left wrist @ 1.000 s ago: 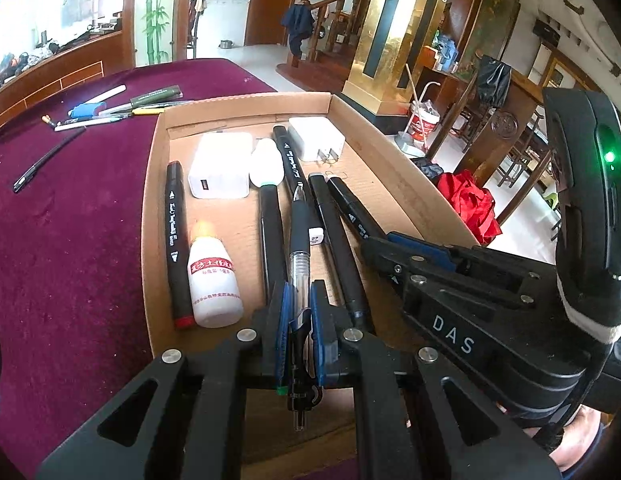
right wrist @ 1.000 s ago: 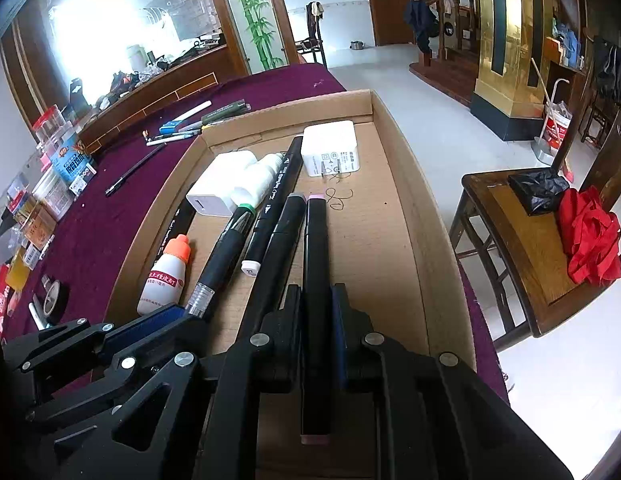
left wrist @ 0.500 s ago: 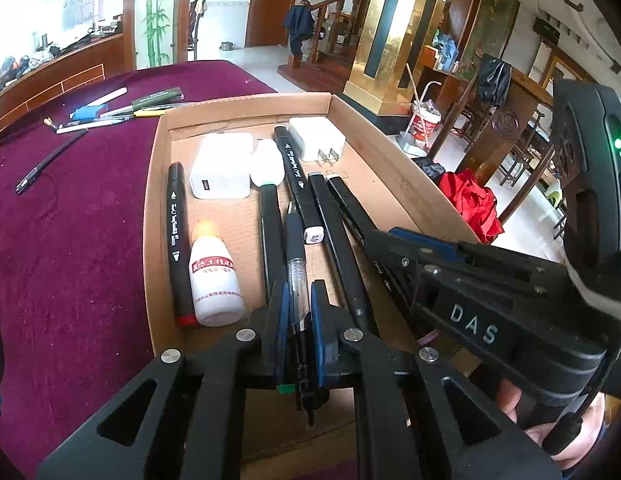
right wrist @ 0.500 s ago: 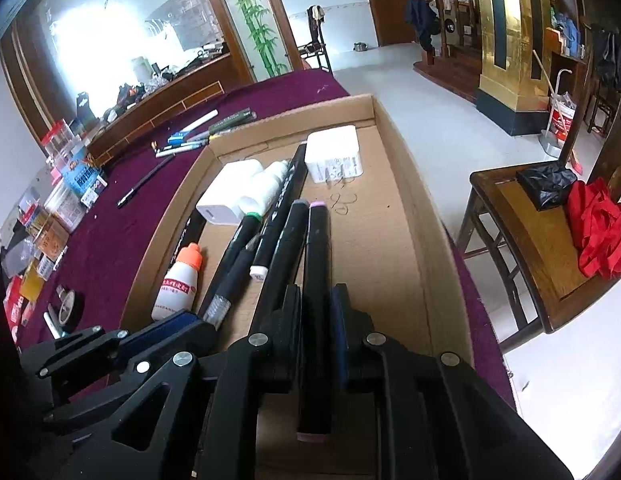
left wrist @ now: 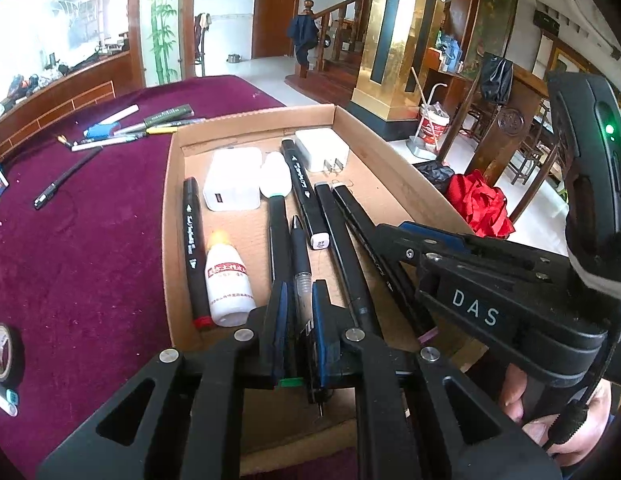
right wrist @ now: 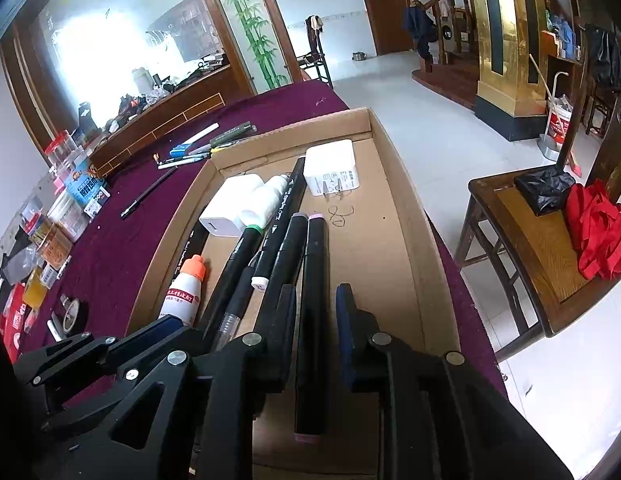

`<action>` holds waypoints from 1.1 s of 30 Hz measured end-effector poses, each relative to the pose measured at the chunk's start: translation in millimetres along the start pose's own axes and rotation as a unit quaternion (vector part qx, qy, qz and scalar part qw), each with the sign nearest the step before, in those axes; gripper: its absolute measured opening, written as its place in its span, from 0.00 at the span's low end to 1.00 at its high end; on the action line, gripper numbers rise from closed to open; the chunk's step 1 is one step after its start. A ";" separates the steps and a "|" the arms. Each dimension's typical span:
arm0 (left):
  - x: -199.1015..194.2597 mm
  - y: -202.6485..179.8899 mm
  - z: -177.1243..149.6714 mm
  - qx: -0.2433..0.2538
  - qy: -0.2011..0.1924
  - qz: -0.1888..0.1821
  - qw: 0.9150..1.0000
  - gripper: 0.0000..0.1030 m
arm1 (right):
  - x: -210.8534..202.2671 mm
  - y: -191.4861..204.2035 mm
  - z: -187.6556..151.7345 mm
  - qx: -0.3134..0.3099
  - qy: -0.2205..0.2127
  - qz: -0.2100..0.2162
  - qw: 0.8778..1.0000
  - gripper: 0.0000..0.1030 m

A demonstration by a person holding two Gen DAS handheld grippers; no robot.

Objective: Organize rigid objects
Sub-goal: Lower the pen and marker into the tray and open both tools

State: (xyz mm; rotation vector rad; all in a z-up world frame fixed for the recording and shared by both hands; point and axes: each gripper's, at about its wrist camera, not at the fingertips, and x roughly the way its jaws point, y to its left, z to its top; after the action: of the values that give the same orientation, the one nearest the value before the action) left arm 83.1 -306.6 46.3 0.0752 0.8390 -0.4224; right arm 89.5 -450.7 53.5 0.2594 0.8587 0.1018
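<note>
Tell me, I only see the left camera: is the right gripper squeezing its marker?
Observer: No. The right gripper has just been opening. The marker lies between its jaws with a gap on one side.
Operator: What is the red cloth lying on?
Observer: The red cloth is on a wooden chair, next to a black bag.
Operator: Is there more stuff on the table?
Observer: Yes, lots of small boxes crowd the table at its left edge.
</note>
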 end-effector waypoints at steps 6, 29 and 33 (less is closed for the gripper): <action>-6.3 0.2 0.7 0.004 -0.009 0.009 1.000 0.10 | -0.5 0.5 0.0 -0.003 -0.003 -0.002 1.000 0.18; -55.2 8.1 -10.1 0.018 -0.061 0.050 0.997 0.10 | -5.1 -0.7 0.5 -0.009 -0.027 -0.016 0.999 0.20; -66.6 13.6 -12.6 0.018 -0.072 0.055 0.996 0.10 | -4.4 0.2 0.4 -0.012 -0.029 -0.022 0.999 0.20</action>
State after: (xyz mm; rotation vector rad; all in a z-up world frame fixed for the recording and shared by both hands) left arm 40.3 -269.1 85.5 0.1215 0.6814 -0.3353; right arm 86.9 -451.4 57.1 0.2206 0.8041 0.0634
